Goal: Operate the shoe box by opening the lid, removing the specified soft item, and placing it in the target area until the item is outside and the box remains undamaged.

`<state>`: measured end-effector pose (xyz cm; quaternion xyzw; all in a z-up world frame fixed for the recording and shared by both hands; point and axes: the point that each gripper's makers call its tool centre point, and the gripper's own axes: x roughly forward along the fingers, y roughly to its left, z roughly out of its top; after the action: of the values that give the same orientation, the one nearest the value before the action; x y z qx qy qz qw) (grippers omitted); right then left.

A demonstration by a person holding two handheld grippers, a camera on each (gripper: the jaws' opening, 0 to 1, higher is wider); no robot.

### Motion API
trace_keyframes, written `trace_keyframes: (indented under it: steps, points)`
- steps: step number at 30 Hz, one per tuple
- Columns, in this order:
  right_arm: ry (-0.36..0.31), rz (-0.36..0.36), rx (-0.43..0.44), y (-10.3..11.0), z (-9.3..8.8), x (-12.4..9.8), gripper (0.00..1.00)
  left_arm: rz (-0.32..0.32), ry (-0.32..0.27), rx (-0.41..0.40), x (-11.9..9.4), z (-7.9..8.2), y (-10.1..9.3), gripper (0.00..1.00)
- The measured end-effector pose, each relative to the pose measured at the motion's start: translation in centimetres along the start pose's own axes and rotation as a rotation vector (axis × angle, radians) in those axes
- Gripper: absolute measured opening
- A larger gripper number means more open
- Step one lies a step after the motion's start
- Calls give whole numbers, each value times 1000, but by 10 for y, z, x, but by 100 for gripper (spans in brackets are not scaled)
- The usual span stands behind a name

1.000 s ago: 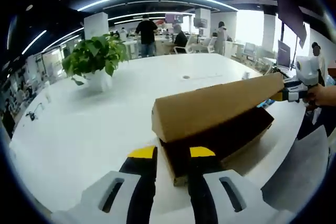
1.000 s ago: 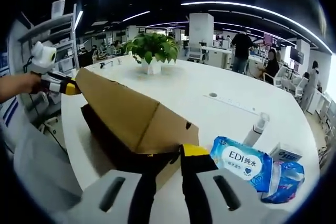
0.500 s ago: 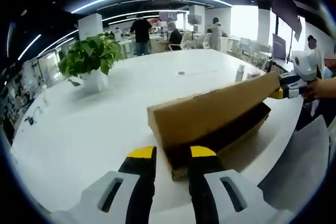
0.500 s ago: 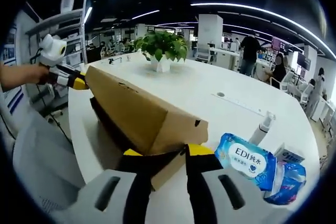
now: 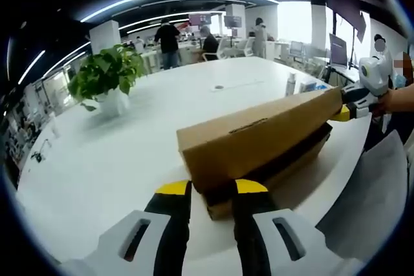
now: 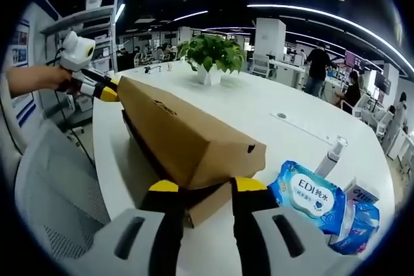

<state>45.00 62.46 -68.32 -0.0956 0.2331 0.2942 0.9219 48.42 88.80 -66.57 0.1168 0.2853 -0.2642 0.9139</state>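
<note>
Open-plan office, white table: shoe box held at both ends, lid low over the base.
Box lies near the table's edge, w/ a gripper at each short end, presumably so the lid can be swung w/o twisting the cardboard. Left gripper is set at the near end in the left gripper view, yellow tips touching the box end; grasp vs. merely bracing can't be told. Right gripper is placed likewise at the opposite end, grip also unclear. Only a dark slit is left between lid and base, so the soft item inside is hidden and judged not yet removed. Wipes pack and spray bottle sit just right of the box; potted plant stands far across the table.
</note>
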Motion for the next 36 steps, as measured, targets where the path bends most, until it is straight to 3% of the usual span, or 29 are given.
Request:
trace_keyframes:
  steps: [10, 36]
  points:
    - [14, 32, -21, 9, -8, 0, 30, -15, 33, 40, 3, -11, -7, 26]
    - [80, 78, 30, 21, -32, 7, 36, -69, 113, -25, 13, -42, -16, 28]
